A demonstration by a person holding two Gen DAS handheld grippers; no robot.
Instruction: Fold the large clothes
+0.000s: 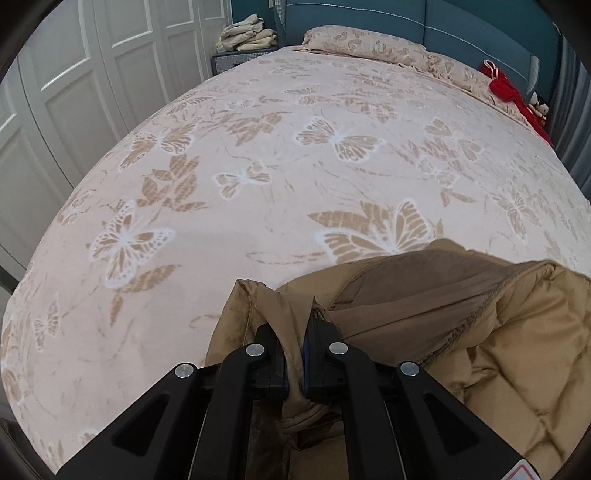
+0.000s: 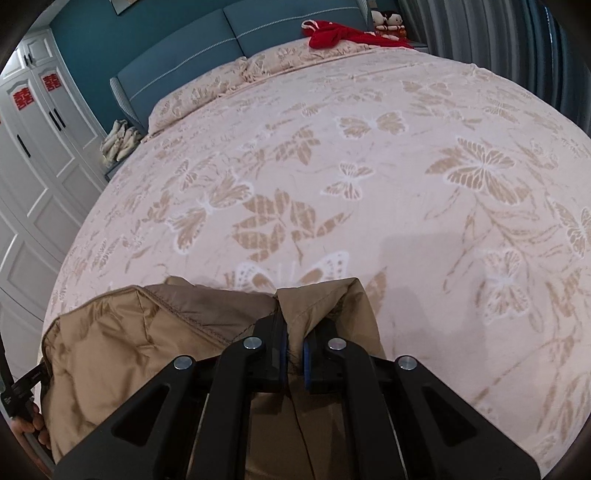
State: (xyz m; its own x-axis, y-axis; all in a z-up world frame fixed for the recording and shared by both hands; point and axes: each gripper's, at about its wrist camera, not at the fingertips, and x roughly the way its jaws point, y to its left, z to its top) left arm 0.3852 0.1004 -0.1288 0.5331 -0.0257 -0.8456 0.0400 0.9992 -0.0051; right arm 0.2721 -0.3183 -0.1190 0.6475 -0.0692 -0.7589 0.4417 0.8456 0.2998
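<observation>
My left gripper [image 1: 295, 363] and right gripper [image 2: 293, 356] each pinch the tan coat [image 1: 461, 332] | risk: puffy cloth slips out, bunches on bed [image 1: 295, 166]

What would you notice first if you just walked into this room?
Probably the big bed cover with pale butterflies all over it, filling nearly the whole view. Next, the puffy tan jacket at the near edge of the bed, pinched by the left gripper and the right gripper, one bunch of fabric each. Last, the bright red cloth far off by the blue headboard.
</observation>
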